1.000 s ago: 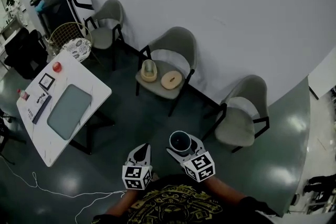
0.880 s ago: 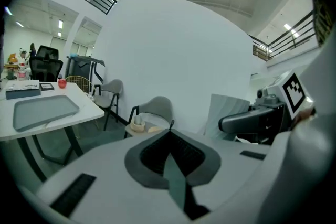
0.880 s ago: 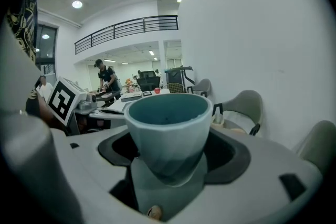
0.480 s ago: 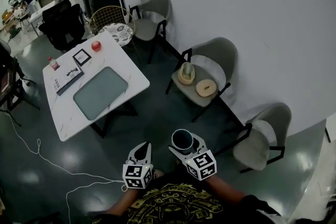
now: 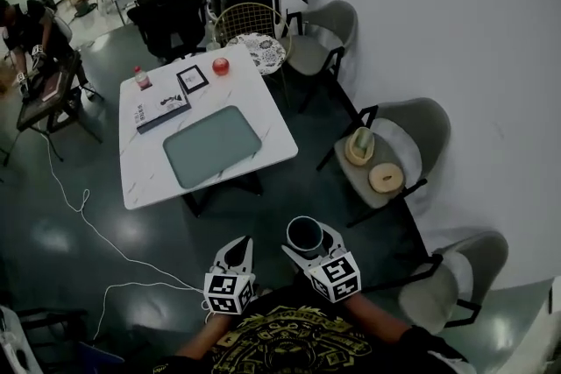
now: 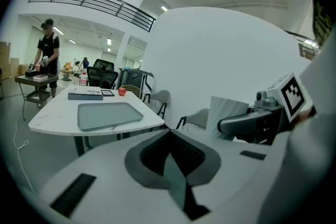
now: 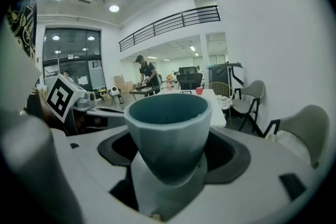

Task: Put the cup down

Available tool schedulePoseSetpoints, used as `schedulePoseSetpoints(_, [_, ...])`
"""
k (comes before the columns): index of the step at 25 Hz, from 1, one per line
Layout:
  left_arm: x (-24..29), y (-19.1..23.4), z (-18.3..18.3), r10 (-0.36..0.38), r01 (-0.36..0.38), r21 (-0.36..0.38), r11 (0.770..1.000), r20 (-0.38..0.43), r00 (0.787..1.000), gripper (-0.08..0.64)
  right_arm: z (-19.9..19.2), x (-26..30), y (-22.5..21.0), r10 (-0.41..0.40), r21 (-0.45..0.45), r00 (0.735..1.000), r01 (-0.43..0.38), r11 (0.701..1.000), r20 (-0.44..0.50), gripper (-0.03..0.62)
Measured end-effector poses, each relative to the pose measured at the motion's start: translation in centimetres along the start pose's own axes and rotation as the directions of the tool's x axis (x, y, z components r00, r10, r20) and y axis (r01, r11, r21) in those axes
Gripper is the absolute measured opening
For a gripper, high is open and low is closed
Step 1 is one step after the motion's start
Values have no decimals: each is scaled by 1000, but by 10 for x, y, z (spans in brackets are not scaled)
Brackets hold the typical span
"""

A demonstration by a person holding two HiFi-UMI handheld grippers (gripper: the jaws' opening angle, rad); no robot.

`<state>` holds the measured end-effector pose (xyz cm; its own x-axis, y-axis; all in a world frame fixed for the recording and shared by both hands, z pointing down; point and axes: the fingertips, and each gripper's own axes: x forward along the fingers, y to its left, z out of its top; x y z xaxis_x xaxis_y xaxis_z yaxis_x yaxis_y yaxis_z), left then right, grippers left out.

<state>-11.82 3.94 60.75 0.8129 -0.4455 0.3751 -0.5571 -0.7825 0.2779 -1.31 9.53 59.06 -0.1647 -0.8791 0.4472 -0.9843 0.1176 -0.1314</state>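
The right hand-held gripper (image 5: 308, 243) clamps the blue-grey cup (image 5: 303, 232) (upright, mouth up) over the dark floor (image 5: 70, 245), apart from the white table (image 5: 263, 96), while the left hand-held gripper (image 5: 235, 251) has its jaws together, empty.

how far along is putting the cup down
Done: the cup is gripped upright in the right gripper. In hand: it hangs above the floor, short of the table; the left gripper is shut and empty. Left: reach a surface, set it down, open the jaws.
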Motion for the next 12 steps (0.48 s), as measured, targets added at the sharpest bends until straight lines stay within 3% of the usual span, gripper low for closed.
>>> schedulePoseSetpoints(5, [13, 8, 16, 96, -95, -34, 995, 28, 995, 9, 31, 22, -10, 82, -90, 996, -80, 993, 19, 368])
schedulePoseSetpoints(12, [40, 8, 28, 225, -222, -59, 973, 50, 973, 11, 34, 47, -38, 234, -168, 972, -229, 959, 9, 368])
